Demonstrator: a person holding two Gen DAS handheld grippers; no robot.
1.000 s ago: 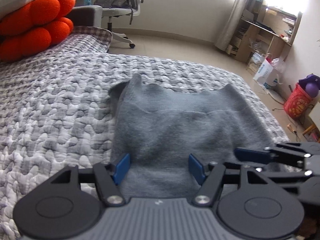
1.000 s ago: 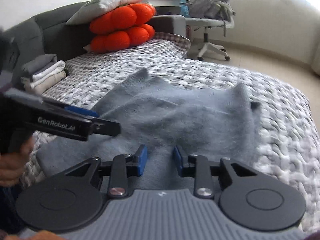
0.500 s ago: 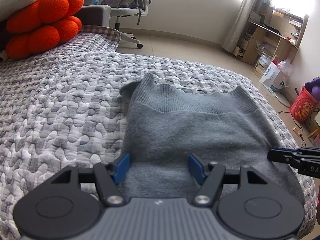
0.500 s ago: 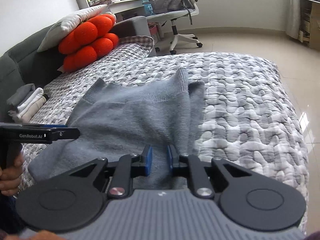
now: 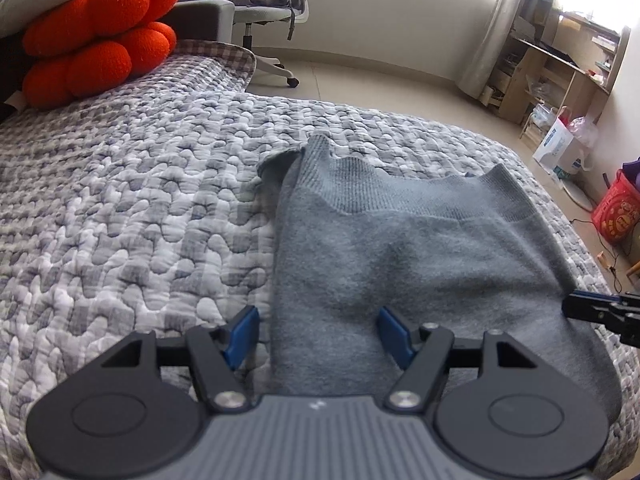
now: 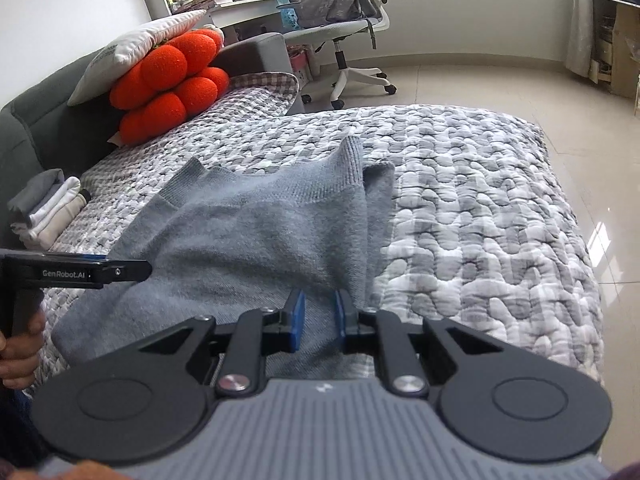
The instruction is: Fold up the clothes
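Note:
A grey knit sweater (image 5: 400,256) lies folded on the quilted grey bedspread (image 5: 120,220), ribbed hem at the far end. It also shows in the right wrist view (image 6: 256,240). My left gripper (image 5: 318,334) is open, its blue pads astride the sweater's near left edge, holding nothing. My right gripper (image 6: 318,316) has a narrow gap between its pads, with the sweater's near right edge lying in the gap. Each gripper shows at the side of the other's view (image 5: 604,312) (image 6: 76,270).
An orange lobed cushion (image 6: 172,84) and a white pillow (image 6: 132,52) sit at the head of the bed. A stack of folded clothes (image 6: 44,208) lies at the bed's left. An office chair (image 6: 344,28) and wooden shelves (image 5: 560,64) stand on the floor beyond.
Both grippers pulled back toward the sweater's near edge and spread apart. The sweater now lies flatter. The right gripper's view swung right.

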